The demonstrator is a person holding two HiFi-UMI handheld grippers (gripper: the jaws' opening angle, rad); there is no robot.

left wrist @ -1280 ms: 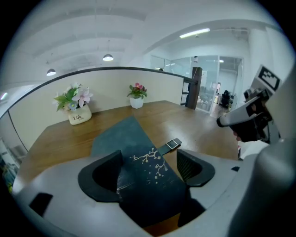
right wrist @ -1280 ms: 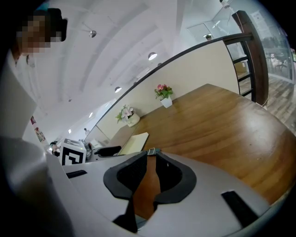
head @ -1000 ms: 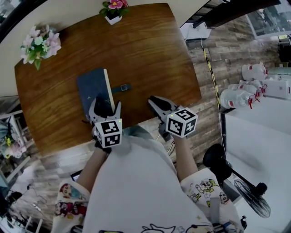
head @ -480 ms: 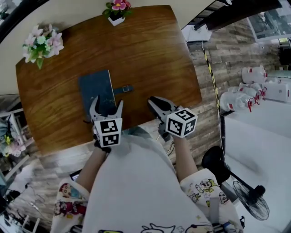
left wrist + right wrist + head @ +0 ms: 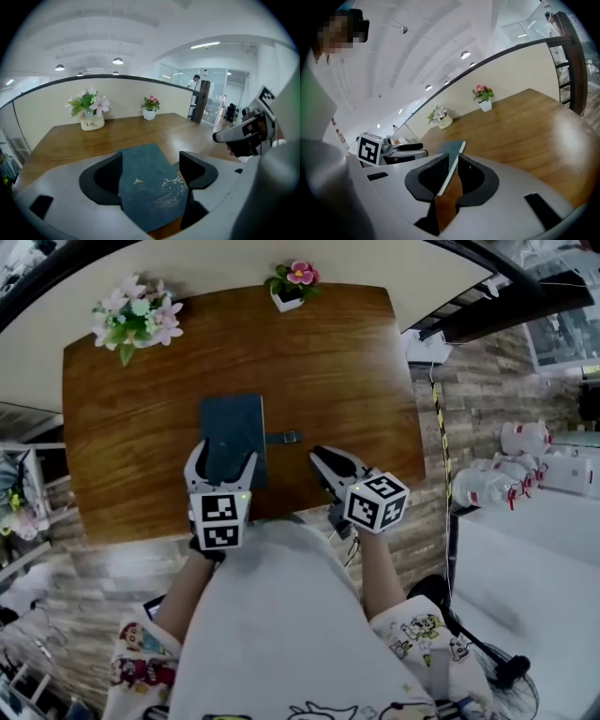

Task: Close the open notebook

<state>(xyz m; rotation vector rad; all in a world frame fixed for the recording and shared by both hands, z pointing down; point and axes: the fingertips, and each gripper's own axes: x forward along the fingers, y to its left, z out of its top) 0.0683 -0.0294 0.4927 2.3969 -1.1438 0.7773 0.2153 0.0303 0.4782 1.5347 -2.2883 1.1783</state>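
Already closed, the dark teal notebook (image 5: 232,437) lies flat near the table's (image 5: 347,362) front edge. Its long axis runs away from the person, with the strap (image 5: 284,437) out to the right. The left gripper (image 5: 221,457) hovers wide open over its near end. The right gripper (image 5: 319,456), jaws barely apart, holds nothing.

notebook (image 5: 232,432) now fully shut, lying flat

one word comes through clear: "life", on the cream pot (image 5: 92,123). gold print on the notebook (image 5: 151,185) cover too, but too small to read.
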